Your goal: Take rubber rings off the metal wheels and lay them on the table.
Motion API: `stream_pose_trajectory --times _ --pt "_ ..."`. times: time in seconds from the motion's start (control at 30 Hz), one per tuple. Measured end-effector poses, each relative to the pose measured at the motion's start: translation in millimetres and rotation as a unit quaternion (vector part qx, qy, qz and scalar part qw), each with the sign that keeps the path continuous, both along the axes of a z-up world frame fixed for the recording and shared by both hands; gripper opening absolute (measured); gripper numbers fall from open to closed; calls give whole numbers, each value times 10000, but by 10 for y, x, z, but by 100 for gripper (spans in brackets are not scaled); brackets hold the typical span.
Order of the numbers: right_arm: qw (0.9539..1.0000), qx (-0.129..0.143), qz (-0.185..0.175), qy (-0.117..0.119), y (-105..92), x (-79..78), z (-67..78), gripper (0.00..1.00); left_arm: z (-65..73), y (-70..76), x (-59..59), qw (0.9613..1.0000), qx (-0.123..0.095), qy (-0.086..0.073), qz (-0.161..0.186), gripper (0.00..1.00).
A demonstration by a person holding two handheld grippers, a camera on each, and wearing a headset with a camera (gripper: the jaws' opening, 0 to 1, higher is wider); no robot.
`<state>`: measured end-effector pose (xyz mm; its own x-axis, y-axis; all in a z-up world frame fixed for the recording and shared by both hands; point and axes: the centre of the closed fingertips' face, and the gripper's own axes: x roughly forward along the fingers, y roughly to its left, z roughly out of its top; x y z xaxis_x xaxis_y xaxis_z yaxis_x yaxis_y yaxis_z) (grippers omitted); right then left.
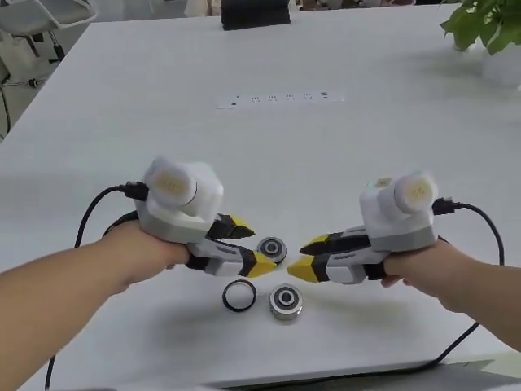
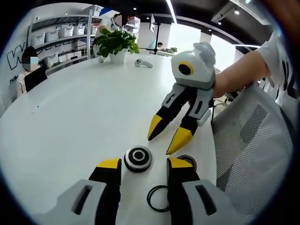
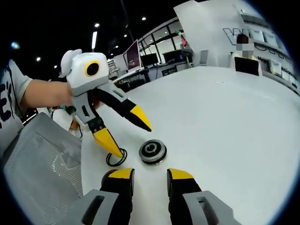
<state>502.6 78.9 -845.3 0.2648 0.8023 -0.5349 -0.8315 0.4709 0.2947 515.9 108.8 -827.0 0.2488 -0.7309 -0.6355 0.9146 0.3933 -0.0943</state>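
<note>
While one rubber ring (image 1: 239, 295) lies flat near the front edge of the table (image 1: 163, 122), just beside a wheel (image 1: 286, 300) that looks bare, the step in hand appears to be the second wheel (image 1: 271, 248), a little farther in; its rim is dark, so its ring is probably on. The left gripper (image 1: 254, 244) and right gripper (image 1: 303, 259) flank it, both released and empty. Pin the metal centre with one gripper. Hook the ring's edge with a single tip of the other and peel outward, not upward, so the wheel cannot roll away.
</note>
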Motion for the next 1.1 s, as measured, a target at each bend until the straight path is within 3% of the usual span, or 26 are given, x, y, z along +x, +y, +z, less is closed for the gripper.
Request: stream_pose_trajectory --times 0.47,0.77,1.0,1.1 --pt "10000 6 -14 49 1 -15 -31 25 -116 -73 38 9999 123 12 -85 19" --pt "10000 2 0 38 6 -20 -48 25 -107 -68 69 9997 179 -148 -38 13" --pt "10000 13 5 8 23 2 -40 25 -119 -121 54 9985 272 -455 -130 12" --pt "10000 6 11 -29 35 16 -36 25 -111 -125 52 9989 226 -417 -34 12"
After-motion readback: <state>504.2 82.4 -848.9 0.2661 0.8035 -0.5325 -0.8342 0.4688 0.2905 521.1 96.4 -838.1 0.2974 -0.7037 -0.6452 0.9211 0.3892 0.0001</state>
